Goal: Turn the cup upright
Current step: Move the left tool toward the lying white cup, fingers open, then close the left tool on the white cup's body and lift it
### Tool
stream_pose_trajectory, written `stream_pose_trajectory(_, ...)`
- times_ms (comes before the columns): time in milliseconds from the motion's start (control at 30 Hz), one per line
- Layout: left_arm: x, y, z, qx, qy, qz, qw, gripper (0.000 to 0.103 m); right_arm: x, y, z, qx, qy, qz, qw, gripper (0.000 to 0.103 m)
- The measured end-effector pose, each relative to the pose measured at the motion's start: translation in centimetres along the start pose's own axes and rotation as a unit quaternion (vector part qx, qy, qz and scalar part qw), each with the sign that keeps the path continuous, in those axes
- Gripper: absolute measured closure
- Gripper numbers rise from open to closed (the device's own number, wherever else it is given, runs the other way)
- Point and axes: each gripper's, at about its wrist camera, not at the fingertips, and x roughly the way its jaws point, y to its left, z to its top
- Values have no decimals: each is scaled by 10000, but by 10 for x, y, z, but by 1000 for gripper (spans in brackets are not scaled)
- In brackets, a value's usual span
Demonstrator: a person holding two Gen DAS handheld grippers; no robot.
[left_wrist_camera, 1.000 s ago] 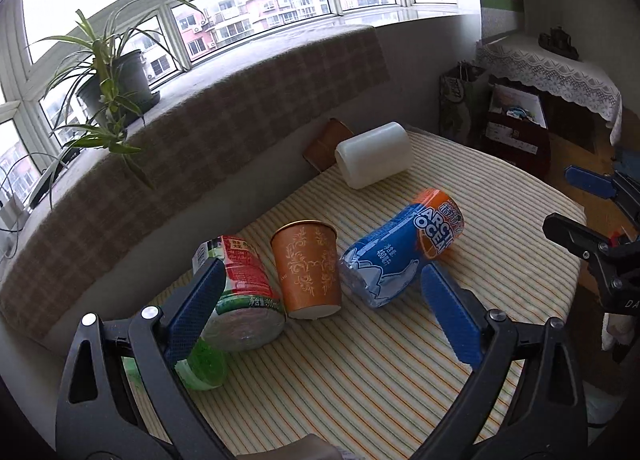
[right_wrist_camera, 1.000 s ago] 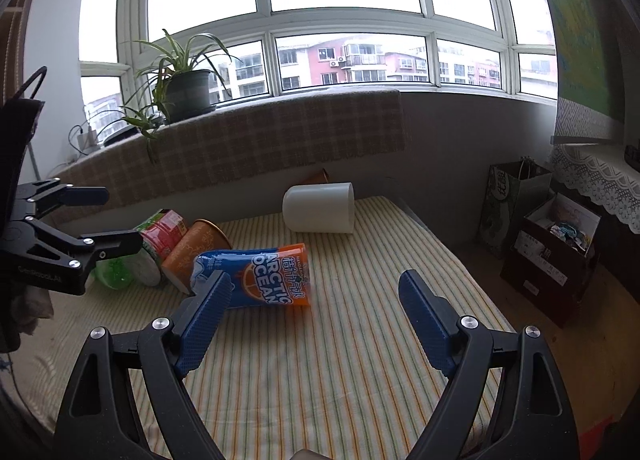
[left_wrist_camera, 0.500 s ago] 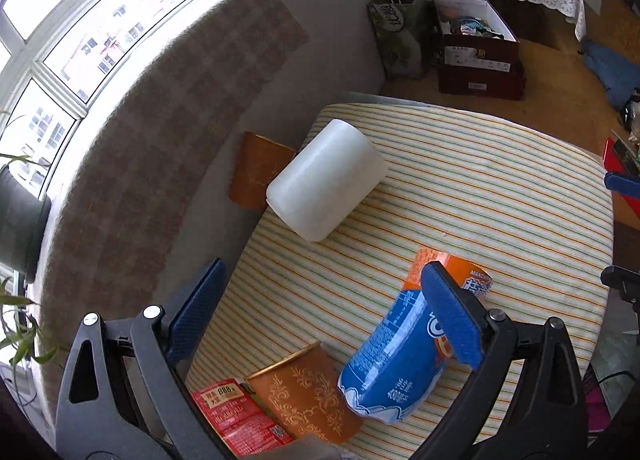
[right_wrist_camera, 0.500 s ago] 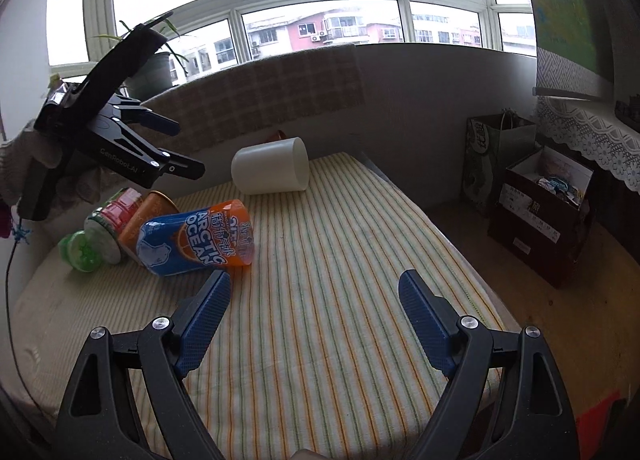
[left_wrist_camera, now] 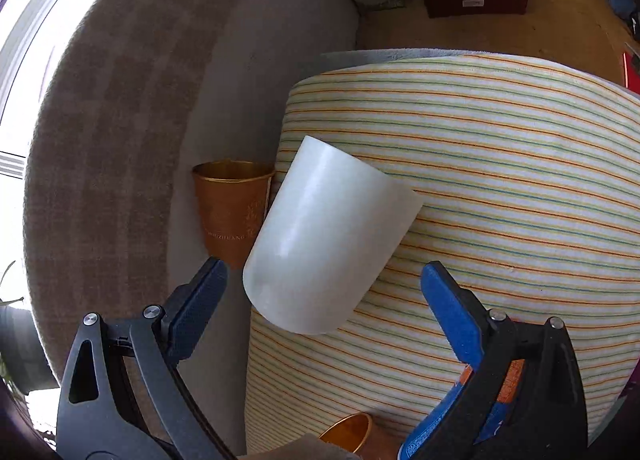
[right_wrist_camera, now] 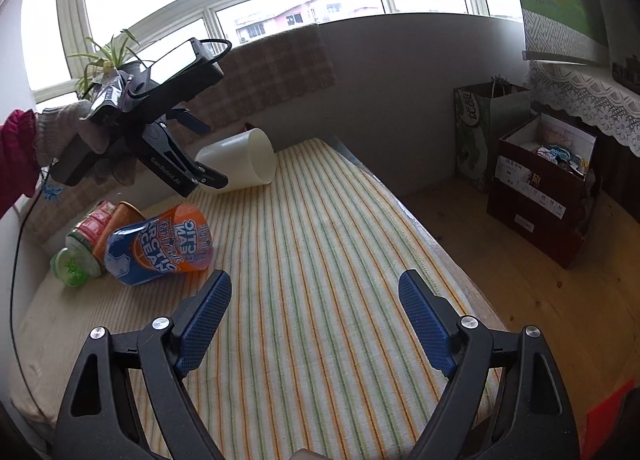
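A white cup (left_wrist_camera: 328,236) lies on its side at the far edge of the striped table (left_wrist_camera: 500,188). My left gripper (left_wrist_camera: 320,284) is open and hovers just above it, a finger on either side of its closed base. In the right wrist view the cup (right_wrist_camera: 240,162) lies with its mouth toward the right, and the left gripper (right_wrist_camera: 200,152) reaches down over it. My right gripper (right_wrist_camera: 316,300) is open and empty, low over the near part of the table.
A brown cup (left_wrist_camera: 232,208) sits in the gap between table and wall, beside the white cup. A blue-orange can (right_wrist_camera: 160,248), another brown cup (right_wrist_camera: 120,220) and a red-green jar (right_wrist_camera: 84,240) lie at the table's left. Boxes and a bag (right_wrist_camera: 488,128) stand on the floor at right.
My left gripper has swung away from the cans and moved over the white cup, now close above it. My right gripper has tilted down slightly and stayed open.
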Motion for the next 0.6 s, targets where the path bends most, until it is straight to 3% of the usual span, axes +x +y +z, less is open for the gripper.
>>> stream_pose_trajectory(300, 29, -11, 21, 272, 139, 141, 9994, 3, 4, -20, -5, 237, 80, -86, 9997, 18)
stream_pose_trajectory(467, 37, -18, 20, 421, 145, 350, 9984, 15, 4, -22, -5, 266, 85, -150, 9995, 18)
stream_pose_trajectory(600, 35, -13, 16, 270, 65, 256, 9993, 19, 6, -19, -5, 261, 105, -145, 9995, 17)
